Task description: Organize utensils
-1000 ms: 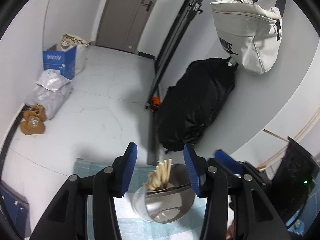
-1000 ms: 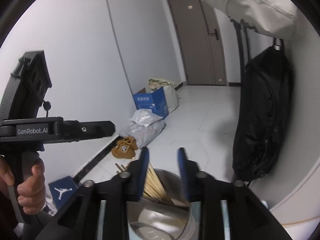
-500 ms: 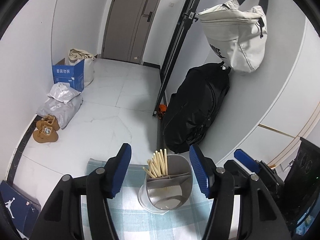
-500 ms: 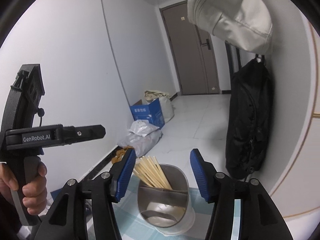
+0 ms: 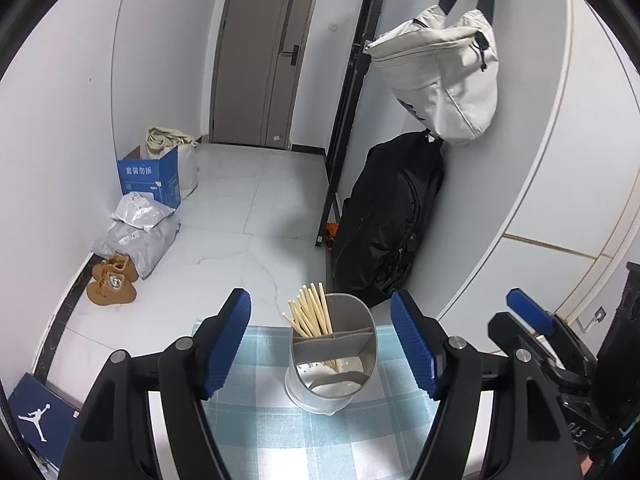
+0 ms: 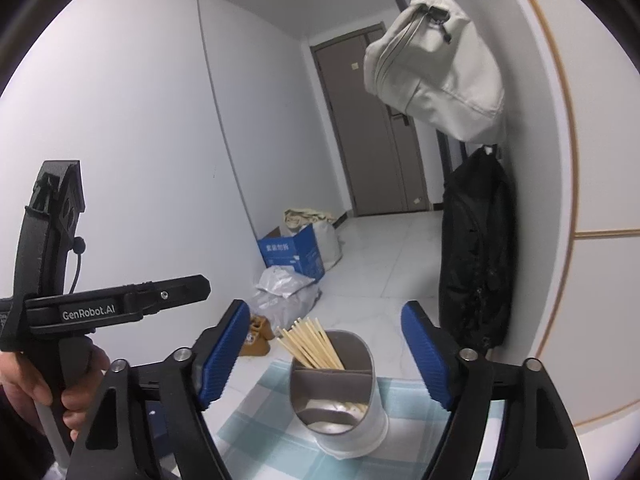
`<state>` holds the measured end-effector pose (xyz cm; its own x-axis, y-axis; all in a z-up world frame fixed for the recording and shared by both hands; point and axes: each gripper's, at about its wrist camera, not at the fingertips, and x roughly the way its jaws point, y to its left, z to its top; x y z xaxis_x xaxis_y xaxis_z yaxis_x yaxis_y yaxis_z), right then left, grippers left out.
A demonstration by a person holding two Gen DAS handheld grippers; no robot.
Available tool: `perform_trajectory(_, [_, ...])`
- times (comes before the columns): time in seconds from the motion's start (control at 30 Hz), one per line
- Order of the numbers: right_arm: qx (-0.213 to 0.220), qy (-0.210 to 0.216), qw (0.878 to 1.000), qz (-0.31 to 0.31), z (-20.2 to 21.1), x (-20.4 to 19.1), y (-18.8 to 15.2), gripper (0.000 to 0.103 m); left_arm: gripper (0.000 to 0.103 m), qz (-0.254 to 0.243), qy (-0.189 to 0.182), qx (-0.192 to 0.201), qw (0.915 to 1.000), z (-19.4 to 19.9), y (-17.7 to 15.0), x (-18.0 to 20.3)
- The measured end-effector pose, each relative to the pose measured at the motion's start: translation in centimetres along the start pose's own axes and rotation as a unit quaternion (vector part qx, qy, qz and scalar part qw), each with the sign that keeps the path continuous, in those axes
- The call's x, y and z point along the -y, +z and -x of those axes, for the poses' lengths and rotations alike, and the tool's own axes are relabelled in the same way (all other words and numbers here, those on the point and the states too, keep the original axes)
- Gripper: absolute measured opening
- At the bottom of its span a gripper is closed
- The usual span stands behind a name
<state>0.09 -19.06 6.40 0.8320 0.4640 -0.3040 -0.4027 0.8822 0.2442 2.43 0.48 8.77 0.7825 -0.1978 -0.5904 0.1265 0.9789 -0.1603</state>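
A grey metal utensil holder (image 5: 334,354) (image 6: 340,396) stands upright on a blue checked cloth (image 5: 280,432) (image 6: 256,416). Several wooden chopsticks (image 5: 310,312) (image 6: 310,344) lean in its far compartment; the near compartment holds none that I can see. My left gripper (image 5: 320,344) sits back from the holder, its blue jaws opening wide with nothing pressed between them. My right gripper (image 6: 326,354) is likewise drawn back, jaws opening, pads clear of the holder. The right gripper's blue fingertip (image 5: 528,314) shows in the left wrist view, and a hand (image 6: 44,388) holds the left gripper's handle.
Beyond the table edge lies white tiled floor with a blue carton (image 5: 150,178), grey parcels (image 5: 138,232) and brown shoes (image 5: 112,284). A black backpack (image 5: 390,220) and a white bag (image 5: 444,76) hang on the right wall. A blue shoebox (image 5: 36,416) lies lower left.
Both grippers have pulled back and risen away from the holder, and their jaws have spread wider. The holder with its chopsticks now stands free on the cloth.
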Motion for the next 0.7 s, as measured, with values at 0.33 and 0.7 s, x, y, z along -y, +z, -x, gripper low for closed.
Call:
perform_trajectory(0.33, [0.034, -0.025, 0.999, -0.025, 4.0, 0.9, -1.7, 0.102, 0.081, -0.016, 0.011, 0.033, 0.9993, 2.1, -2.5, 0.9])
perform_trajectory(0.7, [0.065, -0.056, 0.996, -0.004, 6.2, 1.0, -6.0, 0.103, 0.082, -0.024, 0.044, 0.083, 0.9953, 2.9, -6.6, -0.1])
